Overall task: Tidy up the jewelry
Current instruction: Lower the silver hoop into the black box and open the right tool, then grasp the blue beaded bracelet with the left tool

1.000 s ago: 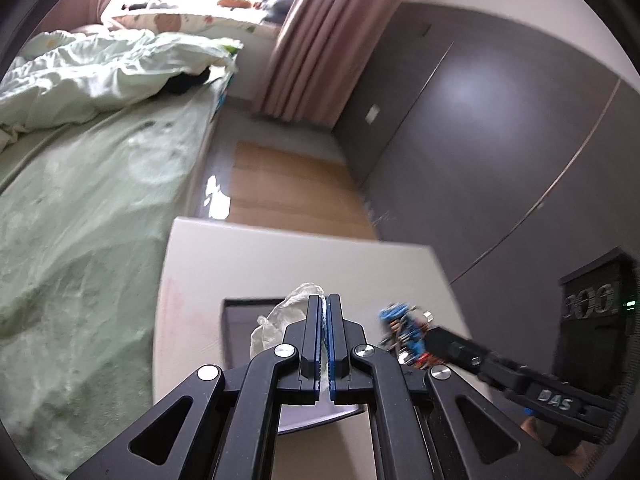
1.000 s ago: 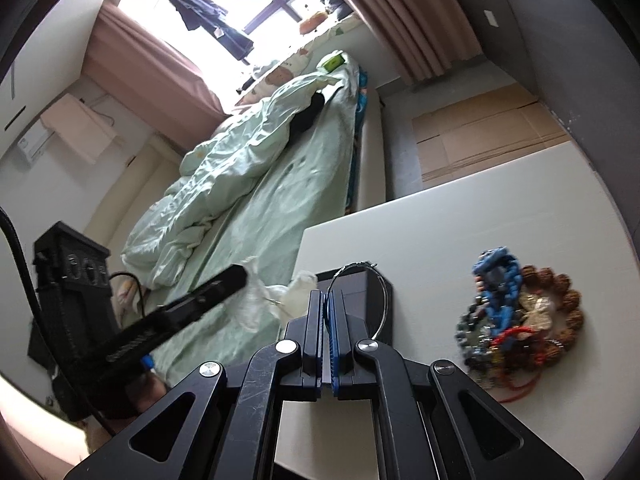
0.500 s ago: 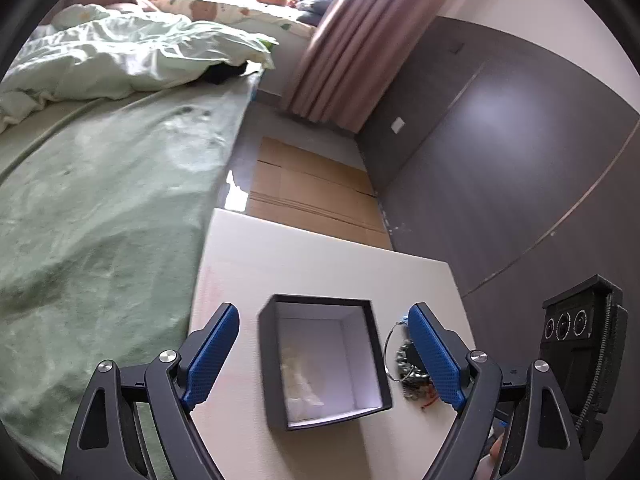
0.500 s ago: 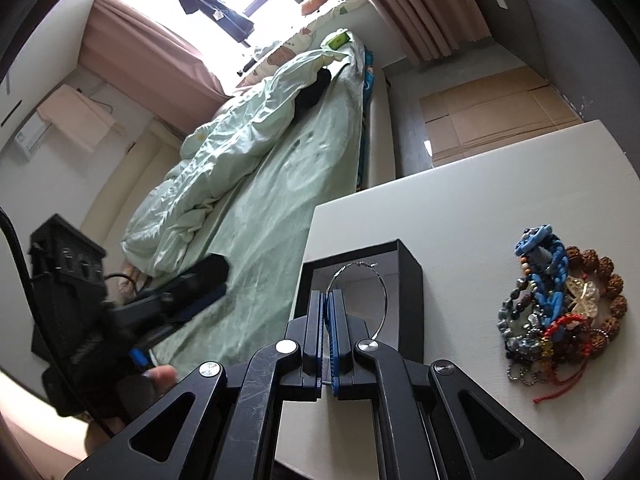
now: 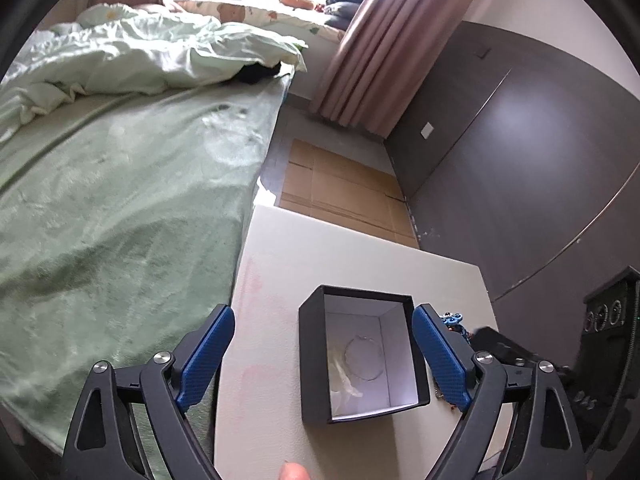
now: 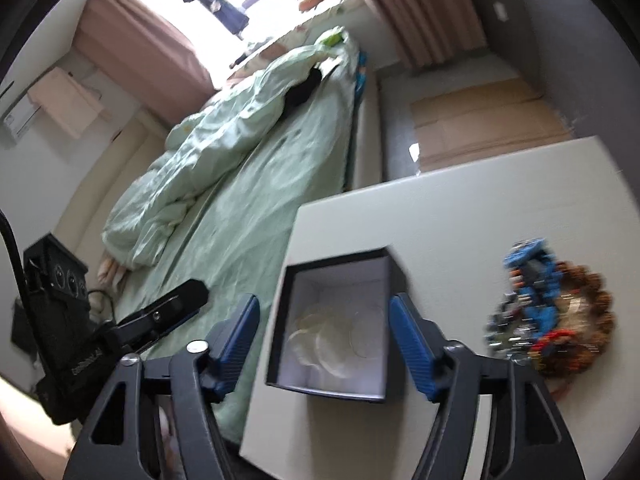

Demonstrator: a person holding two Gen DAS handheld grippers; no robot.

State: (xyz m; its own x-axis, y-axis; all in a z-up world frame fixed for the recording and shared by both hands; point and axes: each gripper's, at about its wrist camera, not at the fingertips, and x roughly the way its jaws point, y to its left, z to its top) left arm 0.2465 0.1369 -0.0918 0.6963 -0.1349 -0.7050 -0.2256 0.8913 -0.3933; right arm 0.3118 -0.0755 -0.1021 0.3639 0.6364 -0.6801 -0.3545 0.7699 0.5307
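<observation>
A black box with a white inside (image 5: 362, 354) stands on the white table (image 5: 288, 264). A thin silver hoop (image 5: 363, 358) and a clear plastic bag (image 5: 340, 376) lie inside it. My left gripper (image 5: 322, 354) is open above the box, fingers on either side. My right gripper (image 6: 324, 342) is open and empty over the same box (image 6: 334, 320), where the hoop (image 6: 362, 336) and bag (image 6: 316, 340) show. A pile of bead bracelets (image 6: 548, 320) lies to the right of the box; its edge shows in the left wrist view (image 5: 454, 320).
A bed with green bedding (image 5: 120, 184) runs along the table's left edge. A dark wardrobe wall (image 5: 520, 160) stands at the right. Cardboard (image 5: 340, 192) covers the floor beyond the table. The other gripper's body (image 6: 132, 328) hangs left of the box.
My left gripper opened and dropped the plastic bag into the box. My right gripper opened and let the silver hoop fall into the box, then shifted slightly.
</observation>
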